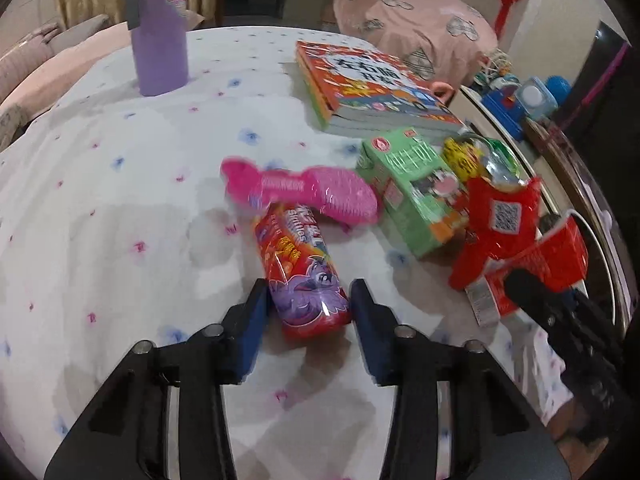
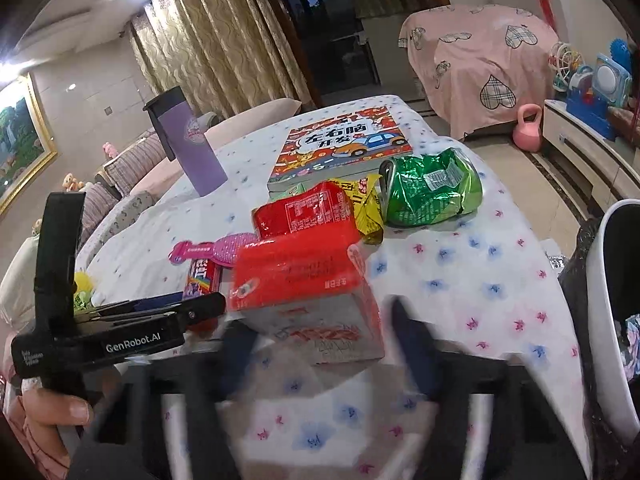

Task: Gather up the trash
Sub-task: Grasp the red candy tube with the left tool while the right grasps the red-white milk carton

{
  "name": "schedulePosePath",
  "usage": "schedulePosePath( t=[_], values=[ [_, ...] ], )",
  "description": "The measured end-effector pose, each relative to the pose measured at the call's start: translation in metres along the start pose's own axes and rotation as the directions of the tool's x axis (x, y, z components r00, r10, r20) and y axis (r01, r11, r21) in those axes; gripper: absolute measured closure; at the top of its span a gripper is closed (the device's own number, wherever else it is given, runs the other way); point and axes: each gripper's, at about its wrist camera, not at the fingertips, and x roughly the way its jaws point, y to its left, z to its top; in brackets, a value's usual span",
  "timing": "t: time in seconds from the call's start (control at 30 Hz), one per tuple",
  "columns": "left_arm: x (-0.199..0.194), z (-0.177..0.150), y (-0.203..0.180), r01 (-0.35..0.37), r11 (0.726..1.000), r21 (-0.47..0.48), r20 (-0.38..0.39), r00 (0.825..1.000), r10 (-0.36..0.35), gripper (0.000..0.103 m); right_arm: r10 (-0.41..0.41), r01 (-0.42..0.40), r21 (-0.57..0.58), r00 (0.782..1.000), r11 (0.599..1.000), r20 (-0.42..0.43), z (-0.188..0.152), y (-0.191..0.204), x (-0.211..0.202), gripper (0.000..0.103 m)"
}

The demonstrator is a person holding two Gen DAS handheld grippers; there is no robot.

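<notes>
Left gripper [image 1: 308, 308]: jaws partly open, straddling the near end of the candy tube; the left pad looks to touch it, the right pad stands just clear. No firm grip shown.
Right gripper [image 2: 324, 344]: blurred; jaws wide apart on either side of the red carton, which sits between them. Whether the pads touch it cannot be told.
Candy tube [image 1: 300, 264]: red and purple, lying on its side on the tabletop, its far end under the pink wrapper.
Pink wrapper [image 1: 308, 192]: flat, lying across the far end of the tube, toward the middle of the tabletop.
Red carton [image 2: 304, 284]: crushed, red top and grey front face, near the front edge of the tabletop.
Red wrapper [image 2: 304, 212]: crumpled, just behind the carton.
Green carton [image 1: 416, 192]: on its side, between the pink wrapper and the red trash, just in front of the book.
Yellow wrapper [image 2: 366, 208]: crumpled, between the red wrapper and the green bag.
Green bag [image 2: 432, 192]: shiny, crushed, toward the right edge of the tabletop.
Book [image 2: 340, 148]: thick, colourful cover, lying flat toward the far edge.
Purple bottle [image 2: 192, 148]: upright, dark lid, near the far left corner.
Tabletop [image 2: 480, 288]: covered in white cloth with blue and pink flowers.
Bin [image 2: 612, 300]: white rim, dark liner, beside the right edge of the tabletop.
</notes>
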Motion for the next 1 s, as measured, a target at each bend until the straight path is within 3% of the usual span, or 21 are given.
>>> schedulePosePath(
  t=[0.27, 0.47, 0.77, 1.0],
  values=[
    [-0.033, -0.046, -0.013, 0.101, 0.995, 0.027, -0.024, 0.995, -0.101, 0.065, 0.010, -0.012, 0.047, 0.999, 0.999, 0.030, -0.016, -0.009, -0.033, 0.054],
    [-0.055, -0.076, -0.050, 0.200, 0.975, 0.099, -0.046, 0.980, -0.196, 0.066, -0.011, 0.004, 0.105, 0.998, 0.994, 0.064, -0.035, -0.024, -0.075, 0.054],
    [-0.079, -0.079, -0.110, 0.278, 0.934, 0.225, -0.030, 0.960, -0.278, 0.068, -0.080, 0.058, 0.197, 0.991, 0.979, 0.109, -0.054, -0.063, -0.127, 0.054],
    [-0.076, -0.075, -0.140, 0.293, 0.915, 0.276, -0.032, 0.955, -0.295, 0.070, -0.116, 0.081, 0.239, 0.984, 0.968, 0.137, -0.060, -0.085, -0.150, 0.055]
  ],
)
